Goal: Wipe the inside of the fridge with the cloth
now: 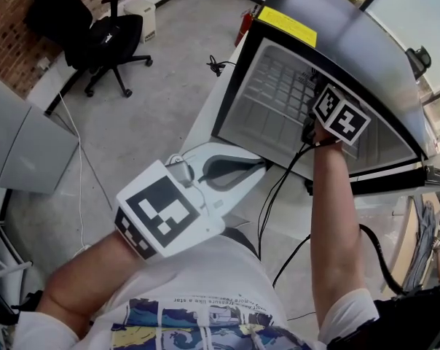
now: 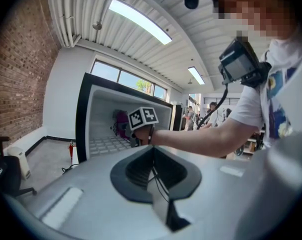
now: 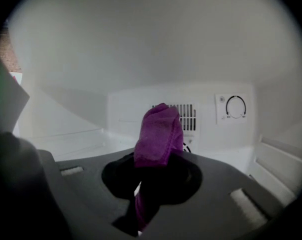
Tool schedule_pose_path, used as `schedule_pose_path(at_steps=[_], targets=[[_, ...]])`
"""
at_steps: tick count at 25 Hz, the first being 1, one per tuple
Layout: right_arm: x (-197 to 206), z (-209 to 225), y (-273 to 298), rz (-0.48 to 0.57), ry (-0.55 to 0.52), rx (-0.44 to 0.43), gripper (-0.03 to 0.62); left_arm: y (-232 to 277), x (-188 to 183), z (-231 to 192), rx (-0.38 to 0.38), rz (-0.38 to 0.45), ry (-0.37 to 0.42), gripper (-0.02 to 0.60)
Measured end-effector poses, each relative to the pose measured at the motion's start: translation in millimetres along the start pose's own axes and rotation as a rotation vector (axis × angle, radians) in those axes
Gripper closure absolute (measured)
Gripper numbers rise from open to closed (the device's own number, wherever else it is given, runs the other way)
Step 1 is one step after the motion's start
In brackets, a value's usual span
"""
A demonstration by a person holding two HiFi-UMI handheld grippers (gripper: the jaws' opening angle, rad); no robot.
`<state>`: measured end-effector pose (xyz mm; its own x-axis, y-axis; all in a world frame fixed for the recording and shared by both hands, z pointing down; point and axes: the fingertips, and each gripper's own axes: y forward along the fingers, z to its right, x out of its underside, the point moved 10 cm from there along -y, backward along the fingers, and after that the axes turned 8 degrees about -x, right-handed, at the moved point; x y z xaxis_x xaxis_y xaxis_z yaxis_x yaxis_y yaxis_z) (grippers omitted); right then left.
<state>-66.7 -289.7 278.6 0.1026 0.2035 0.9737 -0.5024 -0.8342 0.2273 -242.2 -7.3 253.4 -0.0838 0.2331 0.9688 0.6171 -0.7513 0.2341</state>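
One gripper works: your right gripper [image 3: 152,180], inside the fridge [image 1: 329,22], pinches the purple cloth [image 3: 158,134], folded end pointing straight at the vented back wall [image 3: 131,115]; your left gripper [image 2: 153,176] hangs outside, jaws together on nothing.

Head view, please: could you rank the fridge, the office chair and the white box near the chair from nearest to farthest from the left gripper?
Measured from the left gripper:
1. fridge, directly ahead, its open front just beyond the jaws.
2. office chair, well off to the left and ahead.
3. white box, just past the chair, farther back still.
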Motion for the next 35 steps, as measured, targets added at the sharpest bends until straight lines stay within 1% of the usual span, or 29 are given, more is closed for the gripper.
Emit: schedule_pose_path(at_steps=[6,12,25,28,35], targets=[[-2.6,-28.9,16.7,-0.009,-0.025,-0.063,0.537,-14.2,3.8,-5.3,-0.025,0.0,-0.008,0.577],[-7.2,-57.0,36.9,-0.011,-0.07,-0.147,0.537,-23.8,5.7,-11.5,-0.07,0.0,-0.024,0.577],[-10.3,-81.0,59.8,-0.013,-0.092,-0.265,0.537,-26.6,10.3,-18.4,-0.13,0.004,-0.046,0.577],[-11.2,-86.2,61.5,-0.006,-0.104,-0.312,0.537,-26.3,10.8,-21.3,-0.137,0.006,-0.052,0.577],[-9.8,-92.0,62.2,-0.003,-0.09,-0.427,0.537,-17.4,11.1,-21.0,-0.135,0.001,-0.049,0.577]])
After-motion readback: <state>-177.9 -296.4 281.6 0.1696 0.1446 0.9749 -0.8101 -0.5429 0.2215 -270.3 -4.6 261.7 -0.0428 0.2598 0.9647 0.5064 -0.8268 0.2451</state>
